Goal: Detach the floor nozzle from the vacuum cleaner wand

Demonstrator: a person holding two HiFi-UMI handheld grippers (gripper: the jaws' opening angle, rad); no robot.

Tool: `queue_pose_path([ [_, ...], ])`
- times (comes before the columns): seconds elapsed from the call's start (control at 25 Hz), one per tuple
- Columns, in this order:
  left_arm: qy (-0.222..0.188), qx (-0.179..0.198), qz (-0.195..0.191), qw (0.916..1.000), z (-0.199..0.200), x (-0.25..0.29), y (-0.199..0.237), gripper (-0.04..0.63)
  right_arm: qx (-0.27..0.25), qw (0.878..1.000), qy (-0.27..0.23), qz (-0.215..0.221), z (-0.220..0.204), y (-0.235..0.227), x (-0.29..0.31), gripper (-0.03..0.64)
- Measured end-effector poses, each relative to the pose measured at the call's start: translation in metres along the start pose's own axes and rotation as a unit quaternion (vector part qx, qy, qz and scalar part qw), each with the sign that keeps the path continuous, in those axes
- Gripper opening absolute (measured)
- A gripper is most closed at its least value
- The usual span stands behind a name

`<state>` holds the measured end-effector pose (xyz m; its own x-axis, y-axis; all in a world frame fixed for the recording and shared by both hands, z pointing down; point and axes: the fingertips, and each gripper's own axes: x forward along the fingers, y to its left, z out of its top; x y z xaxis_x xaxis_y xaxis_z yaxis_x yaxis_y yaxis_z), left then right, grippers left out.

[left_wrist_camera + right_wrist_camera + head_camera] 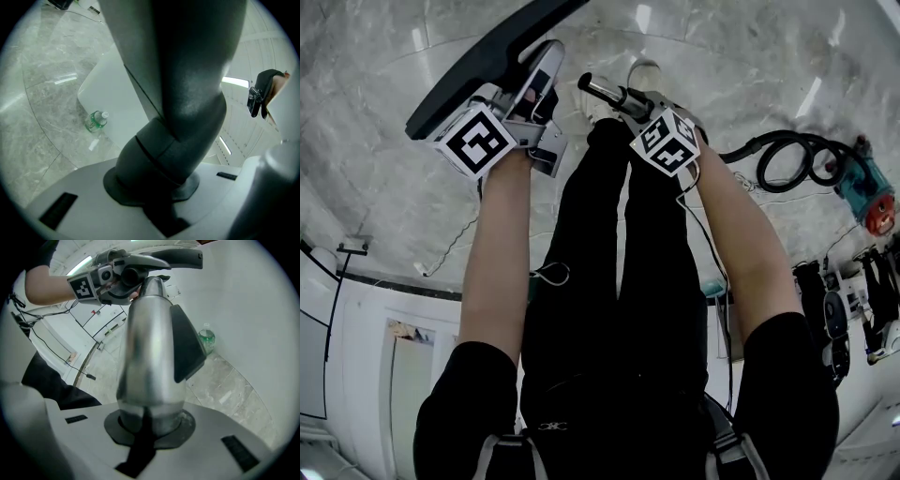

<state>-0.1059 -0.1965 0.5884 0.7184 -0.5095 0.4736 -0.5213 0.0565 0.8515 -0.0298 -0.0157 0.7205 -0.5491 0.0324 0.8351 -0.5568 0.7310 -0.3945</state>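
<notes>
While left claw (pixel 528 94) clamps the floor nozzle (pixel 478 56), right claw (pixel 623 97) clamps the wand (pixel 146 357).

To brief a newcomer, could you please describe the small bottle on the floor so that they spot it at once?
Follow the grey marble floor to the foot of the white wall. There sits the bottle: small and clear, with a green label and a white cap. It is the only green thing there; the scrap on the floor beside it is flat and white.
</notes>
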Motion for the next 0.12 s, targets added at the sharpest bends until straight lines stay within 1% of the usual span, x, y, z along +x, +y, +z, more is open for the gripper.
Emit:
queue_pose_path([
  [0.12, -0.002, 0.001, -0.003, 1.0, -0.0032, 0.0032, 0.0027, 0.072, 0.002, 1.0, -0.004, -0.002, -0.0006, -0.0026, -0.0013, 0.052],
])
